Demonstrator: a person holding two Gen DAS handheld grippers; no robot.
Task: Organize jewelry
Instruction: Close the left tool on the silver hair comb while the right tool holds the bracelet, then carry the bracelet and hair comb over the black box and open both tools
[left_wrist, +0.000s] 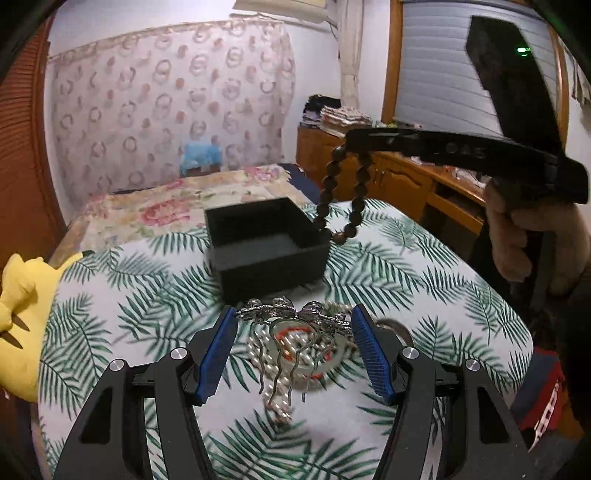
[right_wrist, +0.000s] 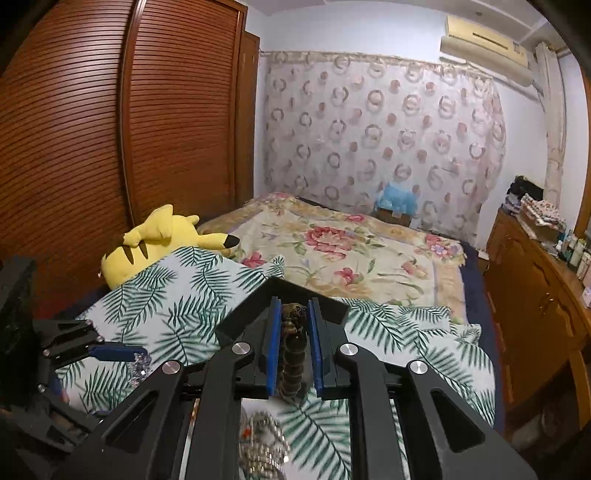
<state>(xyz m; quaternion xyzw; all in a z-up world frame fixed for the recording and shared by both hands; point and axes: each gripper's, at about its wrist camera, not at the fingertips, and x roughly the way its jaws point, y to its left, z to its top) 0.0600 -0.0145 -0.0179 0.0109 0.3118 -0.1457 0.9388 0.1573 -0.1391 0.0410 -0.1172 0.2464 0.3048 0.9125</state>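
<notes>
The right tongs (right_wrist: 291, 350) are squeezing a brown bead bracelet (left_wrist: 341, 195) between their blue pads. The bracelet is hanging down in a loop, just above the right edge of the black box (left_wrist: 266, 243). The box is sitting open on the table (left_wrist: 424, 266) with the leaf cloth. The left tongs (left_wrist: 294, 350) are standing wide open and are holding nothing. A silver hair comb (left_wrist: 291, 332) is lying between their blue pads, in front of the box. Under the comb, a pearl strand (left_wrist: 275, 373) and a pale bangle (left_wrist: 332, 354) are lying on the cloth. A yellow plush toy (right_wrist: 155, 243) is resting left of the box.
</notes>
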